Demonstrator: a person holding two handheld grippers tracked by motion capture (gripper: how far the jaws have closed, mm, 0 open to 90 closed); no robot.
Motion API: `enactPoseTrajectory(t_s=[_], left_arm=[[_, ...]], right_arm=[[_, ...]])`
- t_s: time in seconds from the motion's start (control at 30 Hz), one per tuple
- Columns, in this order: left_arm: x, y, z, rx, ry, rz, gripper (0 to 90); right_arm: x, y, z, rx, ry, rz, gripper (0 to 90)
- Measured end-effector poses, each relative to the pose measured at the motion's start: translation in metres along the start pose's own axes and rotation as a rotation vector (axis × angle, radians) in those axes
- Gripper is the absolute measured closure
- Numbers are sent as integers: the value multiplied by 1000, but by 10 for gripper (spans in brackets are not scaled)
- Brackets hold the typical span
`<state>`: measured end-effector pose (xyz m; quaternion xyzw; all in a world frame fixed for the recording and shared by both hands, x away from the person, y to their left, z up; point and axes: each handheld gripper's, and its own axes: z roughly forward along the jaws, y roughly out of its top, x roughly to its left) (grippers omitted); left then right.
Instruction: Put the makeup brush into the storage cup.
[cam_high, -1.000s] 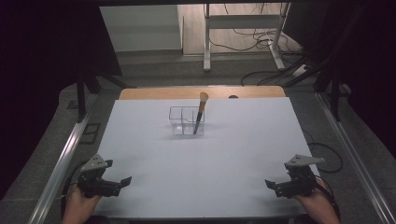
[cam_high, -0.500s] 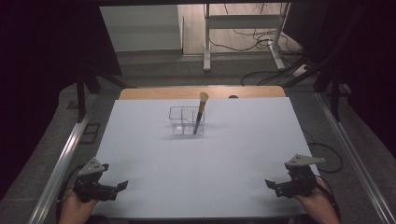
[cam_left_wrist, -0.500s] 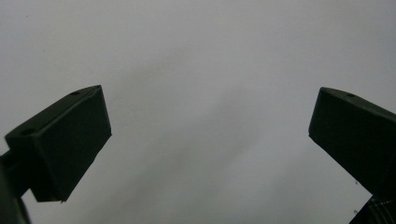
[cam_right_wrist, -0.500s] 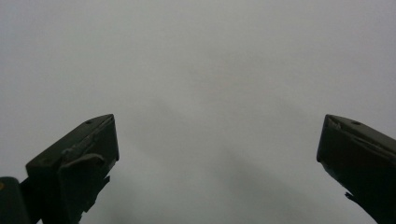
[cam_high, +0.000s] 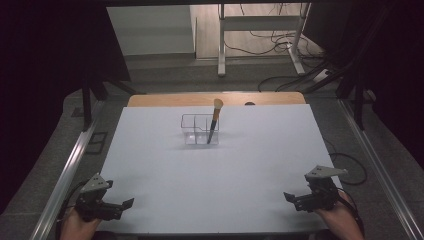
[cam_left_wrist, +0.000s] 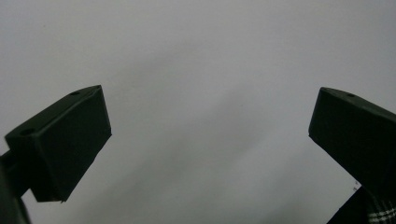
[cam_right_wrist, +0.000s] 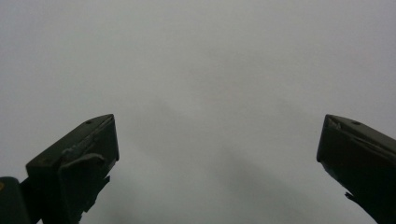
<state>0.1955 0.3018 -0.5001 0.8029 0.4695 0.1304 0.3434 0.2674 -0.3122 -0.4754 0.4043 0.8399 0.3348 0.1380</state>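
High view: left gripper (cam_high: 122, 204) at near left table (cam_high: 150, 150) corner, jaws spread, empty. Brush (cam_high: 215, 120) stands tilted in clear organizer (cam_high: 199, 131), well ahead of it and to its right; well ahead and left of right gripper (cam_high: 290, 197), likewise spread and empty at near right corner.

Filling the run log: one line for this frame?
left gripper: open, empty | right gripper: open, empty | brush: upright in clear organizer
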Motion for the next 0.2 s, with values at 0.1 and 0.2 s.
enactPoseTrajectory(t_s=[0.1, 0.2], left_arm=[[1, -2, -1, -7, -3, -10, 0], [2, -1, -2, -16, -3, -15, 0]], right_arm=[[0, 0, 0, 0, 0, -1, 0], [-1, 0, 1, 1, 0, -3, 0]])
